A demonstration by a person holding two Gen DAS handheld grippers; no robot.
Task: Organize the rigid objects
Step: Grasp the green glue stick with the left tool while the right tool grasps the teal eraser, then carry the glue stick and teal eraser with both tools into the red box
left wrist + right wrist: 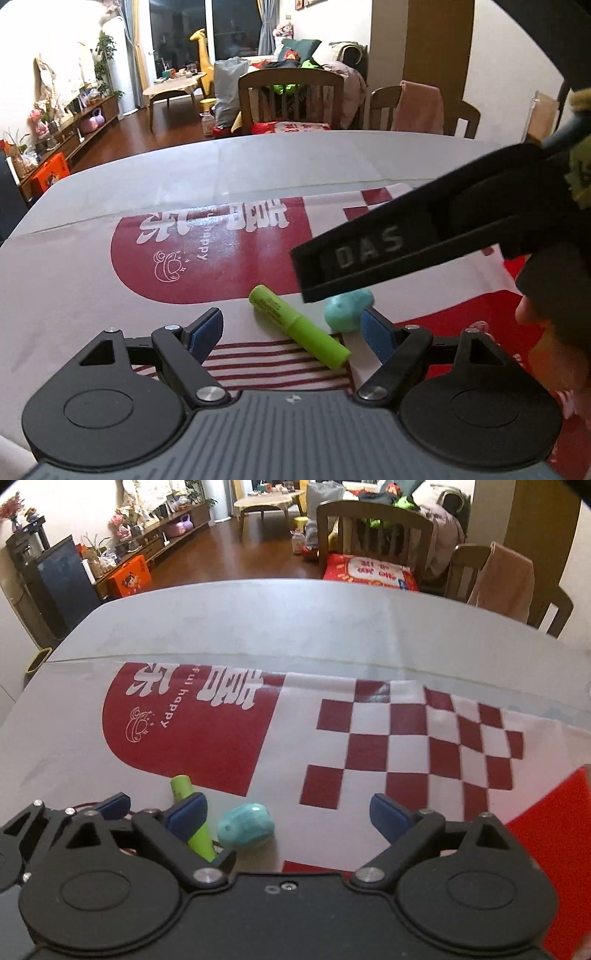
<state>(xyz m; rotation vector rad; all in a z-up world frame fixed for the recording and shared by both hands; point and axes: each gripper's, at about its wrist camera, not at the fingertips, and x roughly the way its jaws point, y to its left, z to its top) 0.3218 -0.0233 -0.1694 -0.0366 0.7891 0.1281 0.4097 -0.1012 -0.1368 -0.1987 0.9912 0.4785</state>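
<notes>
A green cylindrical marker (299,326) lies on the table between the open fingers of my left gripper (293,332). A teal egg-shaped object (347,308) lies just right of it, partly hidden by the right gripper's black body (424,236). In the right wrist view, my right gripper (288,814) is open and empty, with the teal object (246,825) between its fingers near the left one. The green marker (192,812) shows behind that left finger. The left gripper's blue fingertips (114,805) show at the lower left.
The table is covered by a white cloth (258,627) with a red panel (192,723) and red checks (417,738). A red sheet (554,834) lies at the right. Wooden chairs (373,535) stand beyond the far edge. A hand (546,332) shows at right.
</notes>
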